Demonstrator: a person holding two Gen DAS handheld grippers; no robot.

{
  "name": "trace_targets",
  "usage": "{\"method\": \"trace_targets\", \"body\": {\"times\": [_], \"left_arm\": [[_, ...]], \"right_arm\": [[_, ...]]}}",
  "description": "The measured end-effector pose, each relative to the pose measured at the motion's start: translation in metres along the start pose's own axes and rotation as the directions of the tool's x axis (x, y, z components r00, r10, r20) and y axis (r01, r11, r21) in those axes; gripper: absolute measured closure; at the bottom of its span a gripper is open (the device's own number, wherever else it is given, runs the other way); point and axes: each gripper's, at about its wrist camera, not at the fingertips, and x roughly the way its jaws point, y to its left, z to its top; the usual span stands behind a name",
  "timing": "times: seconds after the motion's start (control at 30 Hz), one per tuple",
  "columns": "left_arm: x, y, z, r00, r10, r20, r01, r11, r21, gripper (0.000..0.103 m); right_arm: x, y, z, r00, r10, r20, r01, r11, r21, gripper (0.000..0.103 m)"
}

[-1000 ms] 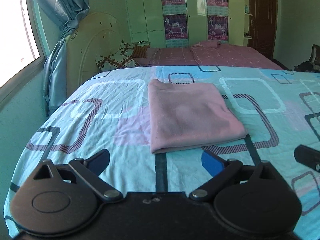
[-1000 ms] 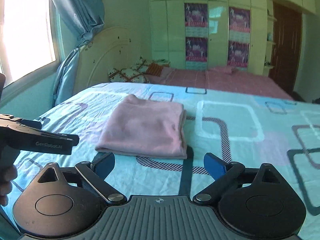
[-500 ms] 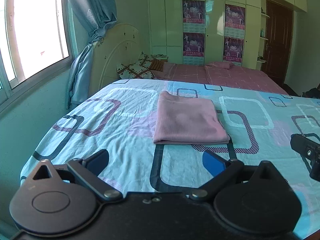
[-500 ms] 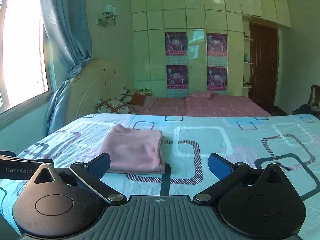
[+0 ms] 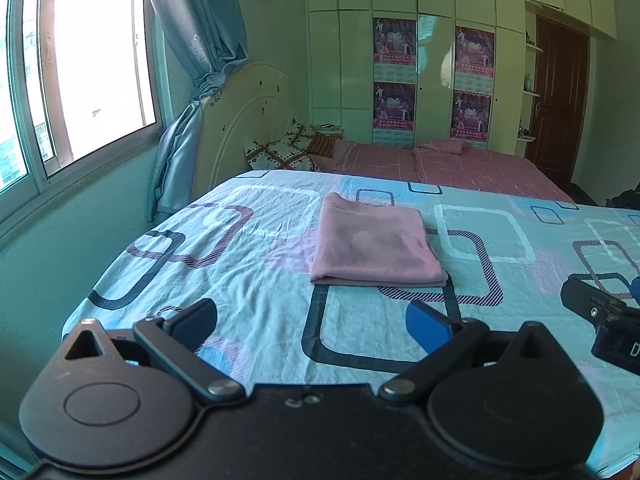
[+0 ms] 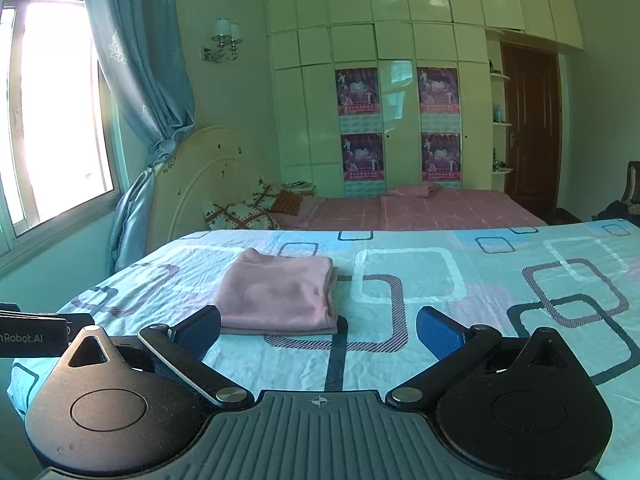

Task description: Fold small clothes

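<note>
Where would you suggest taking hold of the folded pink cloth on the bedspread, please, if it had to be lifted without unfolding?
Probably the near edge of the folded pink cloth, from the camera side: its stacked layers end there in one neat line on the bedspread, so one gripper pinch could catch every layer. Nothing blocks that approach.

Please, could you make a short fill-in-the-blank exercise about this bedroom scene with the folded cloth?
1. The folded garment is ____ in colour.
2. It lies on the patterned bedsheet, touching ____ gripper.
3. The left gripper and the right gripper both have their jaws ____.
4. The curtain hangs beside the ____.

Missing words: pink; neither; open; window
</note>
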Motion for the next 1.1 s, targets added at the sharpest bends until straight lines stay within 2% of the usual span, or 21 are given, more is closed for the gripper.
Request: {"method": "trace_targets", "body": {"times": [0.4, 1.1], "left_arm": [[-0.016, -0.002, -0.003, 1.000, 0.012, 0.021, -0.011, 1.000, -0.005, 0.002], [-0.025, 0.005, -0.006, 1.000, 0.007, 0.016, -0.007, 1.000, -0.011, 0.001]], "right_arm": [[-0.010, -0.005, 0.002, 1.000, 0.007, 0.007, -0.007, 1.000, 0.002, 0.000], [-0.023, 0.002, 0.003, 1.000, 0.025, 0.013, -0.025, 1.000, -0.012, 0.000]]}}
